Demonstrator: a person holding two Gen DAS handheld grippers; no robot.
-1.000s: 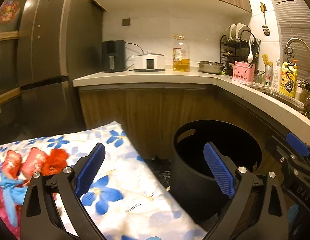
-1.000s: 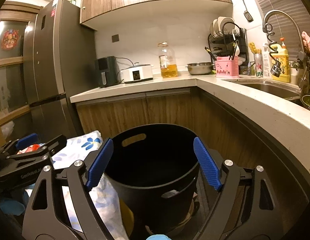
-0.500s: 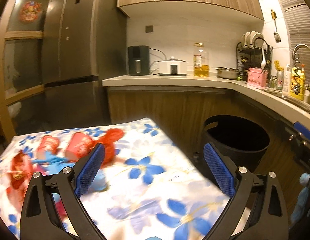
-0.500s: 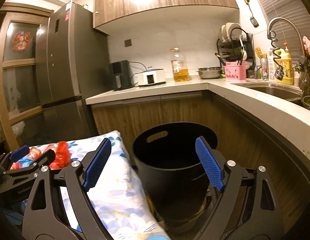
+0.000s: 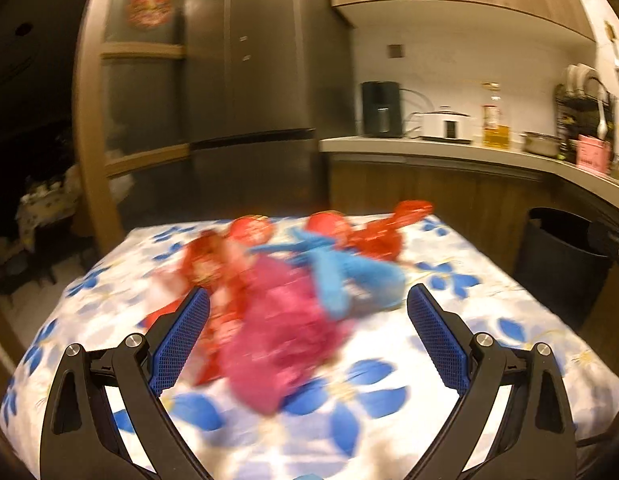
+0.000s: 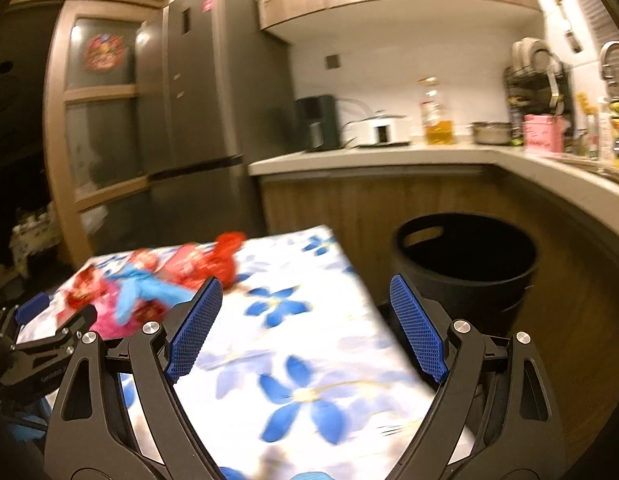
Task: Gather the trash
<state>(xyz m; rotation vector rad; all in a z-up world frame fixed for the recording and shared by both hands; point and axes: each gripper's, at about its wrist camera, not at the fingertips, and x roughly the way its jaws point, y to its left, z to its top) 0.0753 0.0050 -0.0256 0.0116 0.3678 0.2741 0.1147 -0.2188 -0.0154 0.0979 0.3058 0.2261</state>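
A blurred heap of trash lies on a flowered tablecloth [image 5: 373, 396]: a pink crumpled bag [image 5: 285, 340], a blue glove-like piece [image 5: 349, 276], several red wrappers [image 5: 217, 264]. My left gripper [image 5: 307, 336] is open, hovering just short of the pink bag, nothing pressed between its pads. In the right wrist view the same heap [image 6: 149, 284] sits at the table's far left, with the left gripper's tip [image 6: 49, 320] beside it. My right gripper [image 6: 305, 328] is open and empty over the cloth [image 6: 301, 344]. The black bin [image 6: 465, 264] stands right of the table, also seen as a bin [image 5: 561, 264] at the left view's right edge.
A grey fridge [image 5: 265, 92] and a wooden glass door [image 5: 137, 80] stand behind the table. The L-shaped counter [image 6: 389, 160] carries a kettle, a cooker, an oil bottle [image 6: 435, 116], a dish rack and a pink holder. Wooden cabinets close in around the bin.
Both views swung left, away from the bin toward the table. The trash heap moved from the left edge to between the left gripper's fingers. Both grippers stayed open.
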